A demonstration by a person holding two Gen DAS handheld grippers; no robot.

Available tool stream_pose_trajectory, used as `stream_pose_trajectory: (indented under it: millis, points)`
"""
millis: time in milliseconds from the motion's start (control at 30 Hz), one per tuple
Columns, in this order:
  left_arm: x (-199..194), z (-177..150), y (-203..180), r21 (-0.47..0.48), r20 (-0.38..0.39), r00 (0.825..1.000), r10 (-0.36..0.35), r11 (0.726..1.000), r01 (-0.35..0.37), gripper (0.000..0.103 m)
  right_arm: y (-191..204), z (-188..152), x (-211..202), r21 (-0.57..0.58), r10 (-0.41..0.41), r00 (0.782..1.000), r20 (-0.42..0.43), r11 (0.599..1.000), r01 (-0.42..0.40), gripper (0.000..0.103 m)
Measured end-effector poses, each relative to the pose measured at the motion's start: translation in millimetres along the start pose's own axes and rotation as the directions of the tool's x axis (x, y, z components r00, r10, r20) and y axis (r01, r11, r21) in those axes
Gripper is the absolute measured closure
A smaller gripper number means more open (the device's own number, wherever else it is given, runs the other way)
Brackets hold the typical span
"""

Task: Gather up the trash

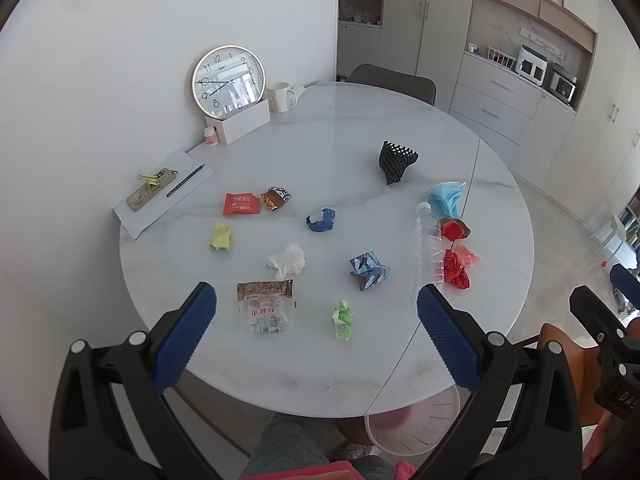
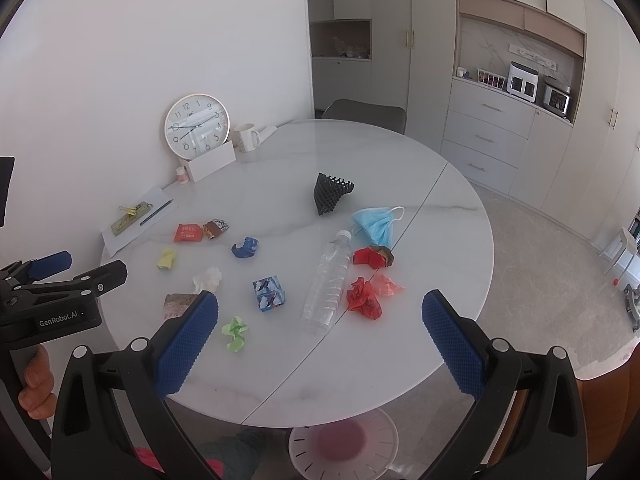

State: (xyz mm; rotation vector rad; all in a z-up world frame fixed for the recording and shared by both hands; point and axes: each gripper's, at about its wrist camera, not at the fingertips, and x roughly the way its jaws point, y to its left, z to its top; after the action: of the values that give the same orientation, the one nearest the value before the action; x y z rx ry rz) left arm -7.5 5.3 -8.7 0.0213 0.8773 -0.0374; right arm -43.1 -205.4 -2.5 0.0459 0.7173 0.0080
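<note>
Trash lies scattered on a round white marble table (image 1: 320, 140): a clear plastic bottle (image 1: 426, 256) (image 2: 330, 282), a blue face mask (image 1: 446, 198) (image 2: 378, 224), red crumpled paper (image 1: 456, 268) (image 2: 364, 300), a blue patterned carton (image 1: 368, 272) (image 2: 269, 294), a green wad (image 1: 343, 319) (image 2: 236, 333), a white tissue (image 1: 286, 260), a clear snack bag (image 1: 268, 306), a black foam net (image 1: 396, 160) (image 2: 330, 192). My left gripper (image 1: 316, 336) is open above the near table edge. My right gripper (image 2: 320, 344) is open, also above the near edge.
A white bin (image 1: 412, 428) (image 2: 344, 446) stands on the floor under the near table edge. A wall clock (image 1: 228, 80), white box (image 1: 238, 122), mug (image 1: 282, 97), paper with a pen and clip (image 1: 164, 190) sit at the table's back left. Cabinets line the right wall.
</note>
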Motion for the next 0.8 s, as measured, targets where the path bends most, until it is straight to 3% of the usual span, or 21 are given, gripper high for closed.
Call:
stream_pose_trajectory:
  millis: [800]
  points:
    - [1.5,-1.9,0.3,0.002,-0.009,1.0,-0.003,1.0,0.003,0.006,-0.3,-2.8,2.3,0.017,0.004,1.0,-0.016,1.0,-0.004,0.002]
